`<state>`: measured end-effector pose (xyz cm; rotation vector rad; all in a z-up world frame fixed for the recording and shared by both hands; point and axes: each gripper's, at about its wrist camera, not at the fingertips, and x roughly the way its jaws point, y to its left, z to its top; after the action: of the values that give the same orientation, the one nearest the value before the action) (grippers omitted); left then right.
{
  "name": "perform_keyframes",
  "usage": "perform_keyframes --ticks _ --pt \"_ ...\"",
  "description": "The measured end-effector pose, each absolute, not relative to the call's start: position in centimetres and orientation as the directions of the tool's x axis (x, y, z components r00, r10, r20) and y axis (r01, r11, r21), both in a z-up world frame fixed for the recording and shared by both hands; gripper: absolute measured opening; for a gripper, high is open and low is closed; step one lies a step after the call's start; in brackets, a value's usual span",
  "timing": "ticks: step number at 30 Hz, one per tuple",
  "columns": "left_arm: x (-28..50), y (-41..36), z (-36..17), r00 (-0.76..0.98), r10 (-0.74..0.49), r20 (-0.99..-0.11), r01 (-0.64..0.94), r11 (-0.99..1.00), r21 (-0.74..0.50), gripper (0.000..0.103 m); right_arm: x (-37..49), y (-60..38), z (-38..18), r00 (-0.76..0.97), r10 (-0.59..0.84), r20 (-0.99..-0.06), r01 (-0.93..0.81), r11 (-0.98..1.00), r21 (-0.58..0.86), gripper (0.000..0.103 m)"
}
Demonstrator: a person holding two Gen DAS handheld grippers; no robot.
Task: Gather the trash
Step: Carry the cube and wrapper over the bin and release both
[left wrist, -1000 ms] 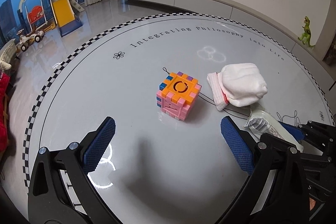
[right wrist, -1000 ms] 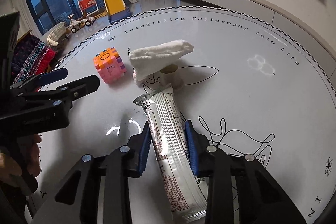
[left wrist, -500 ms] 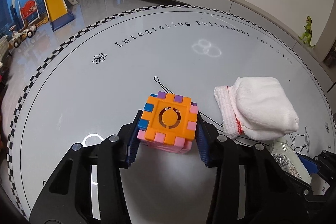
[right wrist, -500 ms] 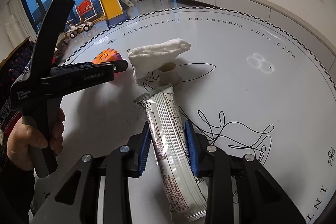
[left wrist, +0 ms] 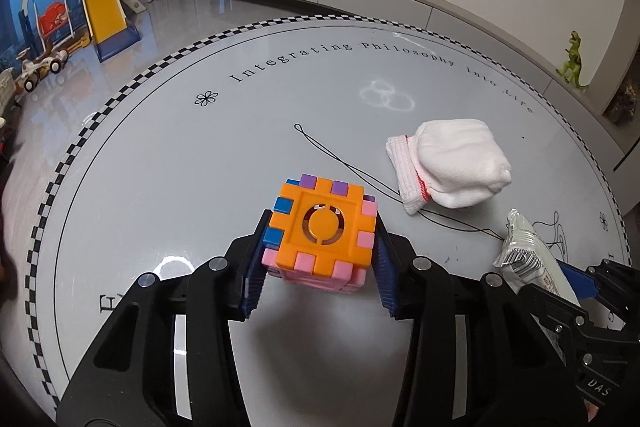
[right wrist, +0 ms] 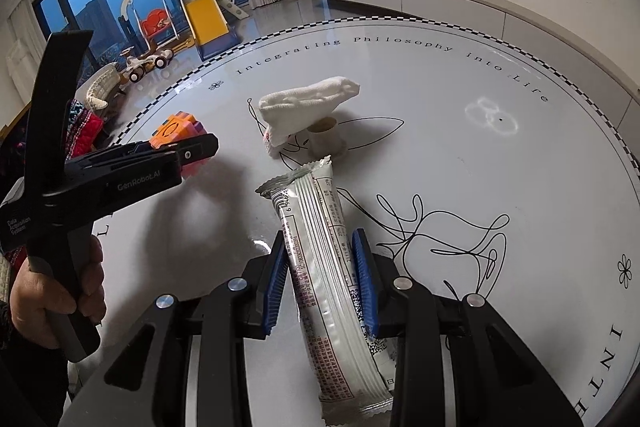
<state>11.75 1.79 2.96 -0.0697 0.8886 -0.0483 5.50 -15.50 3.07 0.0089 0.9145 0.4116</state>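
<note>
My left gripper [left wrist: 320, 259] is shut on an orange and pink toy cube [left wrist: 322, 231] and holds it over the round white table [left wrist: 200, 163]. The cube also shows in the right wrist view [right wrist: 180, 129], behind the left gripper [right wrist: 200, 147]. My right gripper [right wrist: 320, 267] is shut on a long white snack wrapper [right wrist: 320, 255], whose end shows in the left wrist view [left wrist: 524, 251]. A white sock [left wrist: 452, 163] lies on the table beyond the cube. In the right wrist view the sock [right wrist: 308, 107] rests over a small paper roll [right wrist: 326, 139].
The table's checkered rim [left wrist: 80, 143] curves along the left. Past it are a toy slide [left wrist: 106, 15] and a swing on the floor. A green toy dinosaur [left wrist: 574, 61] stands on a ledge at the right.
My left gripper moved forward to the cube, shut on it and lifted it a little. My right gripper kept its hold on the wrapper.
</note>
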Motion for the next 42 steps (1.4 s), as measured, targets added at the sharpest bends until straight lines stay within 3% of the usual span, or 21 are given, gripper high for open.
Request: perform_keyframes --ticks 25,42 --pt "0.2 3.1 5.4 0.671 -0.078 -0.738 0.021 0.996 -0.086 0.045 -3.5 -13.5 8.0 0.574 0.389 -0.720 -0.351 0.912 0.212 0.034" --pt "-9.0 9.5 5.2 0.687 0.015 -0.726 -0.095 0.993 -0.070 0.045 -10.5 -6.4 8.6 0.521 0.493 -0.697 -0.467 0.848 0.251 0.034"
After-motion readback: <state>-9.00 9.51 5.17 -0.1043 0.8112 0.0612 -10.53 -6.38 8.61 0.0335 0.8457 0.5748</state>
